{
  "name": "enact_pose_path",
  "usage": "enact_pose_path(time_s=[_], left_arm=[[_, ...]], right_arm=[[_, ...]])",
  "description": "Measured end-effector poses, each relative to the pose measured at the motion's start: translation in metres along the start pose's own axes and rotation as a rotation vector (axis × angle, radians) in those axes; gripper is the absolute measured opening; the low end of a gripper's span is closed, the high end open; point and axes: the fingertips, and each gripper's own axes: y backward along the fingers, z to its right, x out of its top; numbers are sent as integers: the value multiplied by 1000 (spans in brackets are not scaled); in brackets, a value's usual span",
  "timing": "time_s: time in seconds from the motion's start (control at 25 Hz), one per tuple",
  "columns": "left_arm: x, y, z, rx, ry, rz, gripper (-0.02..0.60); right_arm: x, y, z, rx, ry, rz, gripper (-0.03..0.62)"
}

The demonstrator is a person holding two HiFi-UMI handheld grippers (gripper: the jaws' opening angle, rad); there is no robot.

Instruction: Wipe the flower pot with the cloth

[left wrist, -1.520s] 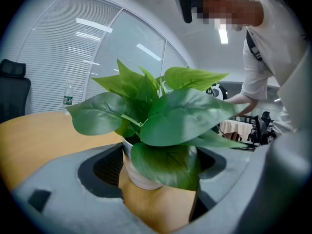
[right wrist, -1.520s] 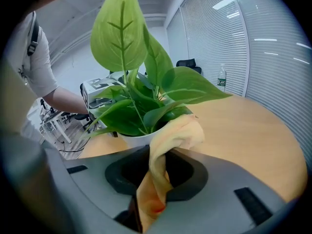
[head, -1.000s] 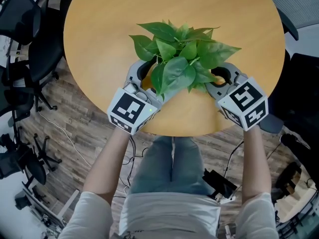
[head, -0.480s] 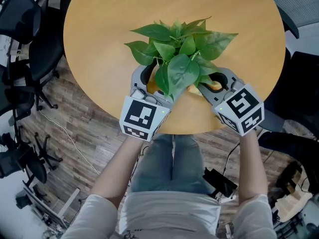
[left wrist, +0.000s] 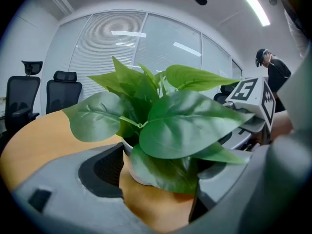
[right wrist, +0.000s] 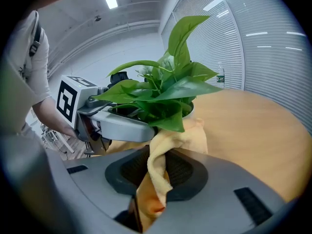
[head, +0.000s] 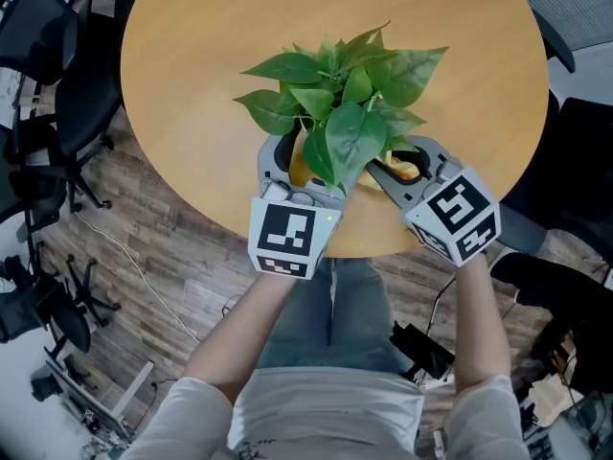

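Setting: a round wooden table [head: 192, 46] on a plank floor [head: 144, 247], with black office chairs [head: 38, 65] off to the left.
Flower pot: the white flower pot [left wrist: 131, 167] stands on the table near the edge closest to the person, between the two grippers. In the head view it is almost wholly hidden under its leaves.
Plant: broad green leaves [head: 350, 132] spread over both sets of jaws.
Left gripper: the left gripper [head: 299, 156] reaches in from the near edge, jaws spread wide with the pot between them. In its own view one pad lies against the pot's wall; the other side is covered by foliage.
Right gripper: the right gripper [head: 402, 161] comes in from the right, angled toward the pot, jaws nearly together and pinching the cloth.
Cloth: the yellow cloth [right wrist: 158, 160] runs up from between the right jaws and bunches against the side of the pot, just under the lowest leaf.
Marker cubes: one cube [head: 285, 238] sits at the back of the left gripper, the other [head: 452, 217] at the back of the right.
Background: a person [left wrist: 270, 69] stands far off, seen past the right gripper in the left gripper view.
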Motion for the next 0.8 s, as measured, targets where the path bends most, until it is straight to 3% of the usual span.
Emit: enact_pose_path(time_s=[0.12,0.28,0.56,0.8], left_arm=[[-1,2,0,3,0,4,419],[-4,5,0,-74,-66,-15,420],[-12,18,-8,-286,-178,-50,420],[-22,31,-9,-516,-199,-47,422]], right_arm=[[-1,0,0,2,-4,2,84],[-3,1,2,0,-12,3,84],[-3,1,5,2,-22,-7,84],[-11,-1,4,12,-31,-15,84]])
